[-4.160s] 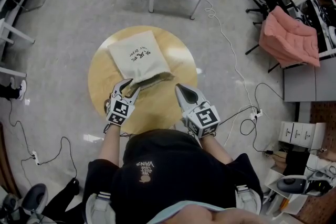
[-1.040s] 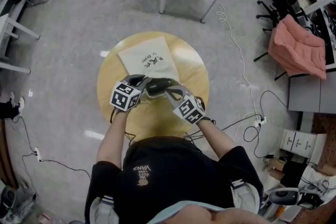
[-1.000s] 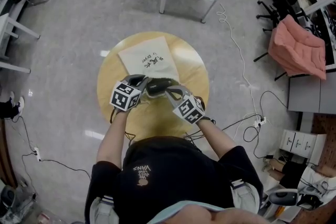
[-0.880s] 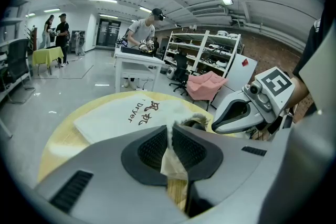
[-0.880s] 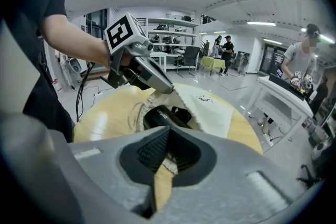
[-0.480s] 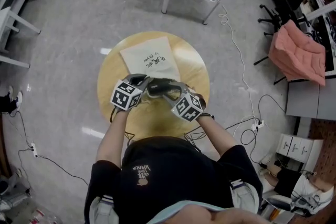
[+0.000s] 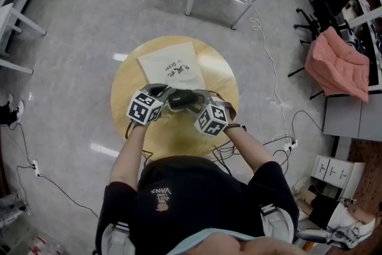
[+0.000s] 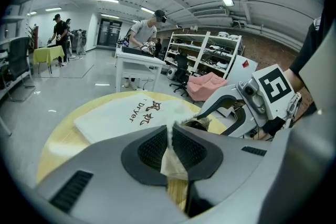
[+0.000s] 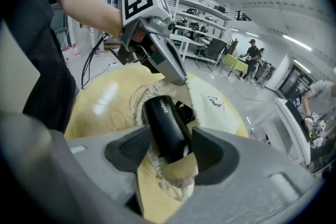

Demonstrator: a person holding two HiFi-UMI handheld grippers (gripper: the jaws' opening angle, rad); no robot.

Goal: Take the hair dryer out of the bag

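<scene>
Pinching rim of cream cloth bag (image 7: 170, 68) in left tongs (image 8: 170, 136); straddling glossy black cylindrical hair dryer (image 9: 165, 123) with just-widened right tongs (image 9: 169, 150), seemingly loose.

"Dryer" on bag (image 8: 131, 113), "VANS" on shirt (image 7: 179, 203)

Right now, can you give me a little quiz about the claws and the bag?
1. True or false: the left claw pinches the edge of the bag.
2. At the right claw, what sits between the jaws? A) the dryer B) a cable C) nothing
3. What shape is the table?

Key: 1 true. 2 A; those jaws have just been opening, with the dryer between them. 3 round.
</scene>
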